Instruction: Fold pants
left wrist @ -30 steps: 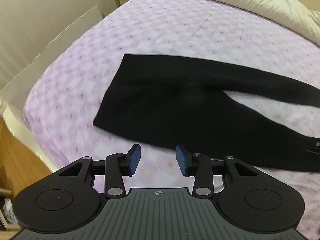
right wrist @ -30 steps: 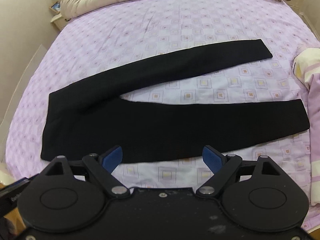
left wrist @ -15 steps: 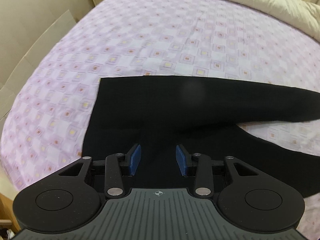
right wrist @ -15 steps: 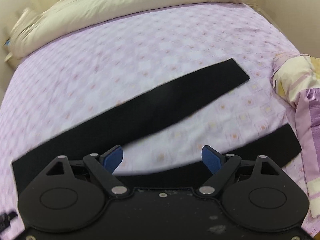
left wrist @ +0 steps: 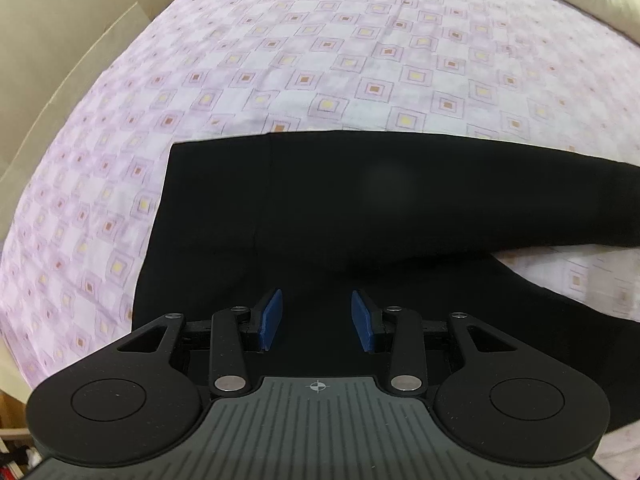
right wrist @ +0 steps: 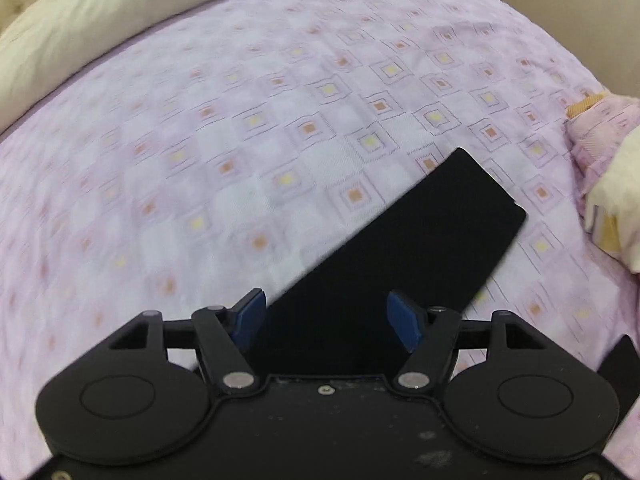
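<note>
Black pants (left wrist: 360, 216) lie flat on a bed with a lilac checked sheet (left wrist: 320, 48). In the left wrist view I see the waist end, with both legs running off to the right. My left gripper (left wrist: 316, 320) is open and empty, hovering low over the waist part. In the right wrist view the far leg's cuff end (right wrist: 432, 232) lies diagonally on the sheet. My right gripper (right wrist: 326, 322) is open and empty, just above that leg. A corner of the near leg (right wrist: 620, 360) shows at the lower right.
A cream duvet (right wrist: 80, 20) is bunched along the head of the bed. A pink and yellow folded blanket (right wrist: 612, 184) lies at the bed's right side. A beige wall and board (left wrist: 60, 60) stand to the left of the bed.
Both grippers have moved forward and down toward the pants. The left went from the bed's edge to over the waist. The right swung from a whole-pants view to the far leg's cuff.
</note>
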`<action>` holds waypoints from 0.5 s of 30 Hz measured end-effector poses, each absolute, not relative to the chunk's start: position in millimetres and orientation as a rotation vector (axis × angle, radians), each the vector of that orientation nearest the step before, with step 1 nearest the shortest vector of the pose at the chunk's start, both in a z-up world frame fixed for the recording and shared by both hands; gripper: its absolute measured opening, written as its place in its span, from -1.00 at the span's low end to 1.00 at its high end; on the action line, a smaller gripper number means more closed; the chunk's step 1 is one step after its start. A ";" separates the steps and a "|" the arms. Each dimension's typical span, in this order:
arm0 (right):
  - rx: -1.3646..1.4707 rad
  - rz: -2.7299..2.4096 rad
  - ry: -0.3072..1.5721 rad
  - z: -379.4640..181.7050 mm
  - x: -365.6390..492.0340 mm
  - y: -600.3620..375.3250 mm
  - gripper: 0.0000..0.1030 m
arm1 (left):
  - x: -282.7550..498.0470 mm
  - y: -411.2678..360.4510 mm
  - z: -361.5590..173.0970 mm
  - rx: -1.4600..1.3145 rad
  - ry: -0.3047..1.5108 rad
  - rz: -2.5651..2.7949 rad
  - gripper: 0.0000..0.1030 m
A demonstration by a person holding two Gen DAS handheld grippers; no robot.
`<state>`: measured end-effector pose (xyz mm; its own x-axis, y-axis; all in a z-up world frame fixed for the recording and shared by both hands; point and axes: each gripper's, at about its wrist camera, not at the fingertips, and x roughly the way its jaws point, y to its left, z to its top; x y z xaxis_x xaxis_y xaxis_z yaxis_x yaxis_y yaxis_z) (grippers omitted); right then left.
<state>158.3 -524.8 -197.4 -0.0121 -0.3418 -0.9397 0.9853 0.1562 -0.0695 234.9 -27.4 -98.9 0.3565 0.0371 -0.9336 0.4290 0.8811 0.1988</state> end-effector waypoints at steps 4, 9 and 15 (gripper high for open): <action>0.843 -1.314 1.120 -221.0 171.5 -547.2 0.48 | 245.8 -36.1 -102.0 0.479 1.179 -0.269 -0.27; 0.892 -1.355 1.188 -244.0 158.8 -552.6 0.45 | 263.0 -44.4 -103.8 0.444 1.182 -0.277 -0.26; 0.878 -1.188 1.134 -207.3 122.6 -524.0 -0.95 | 299.6 -61.1 -98.8 0.406 1.147 -0.320 -0.26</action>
<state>122.6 -524.0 -207.3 -0.0017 -0.2414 -0.9704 0.9806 0.1898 -0.0489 299.6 -61.1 -98.8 0.3802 -0.0381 -0.9241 0.4454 0.8832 0.1468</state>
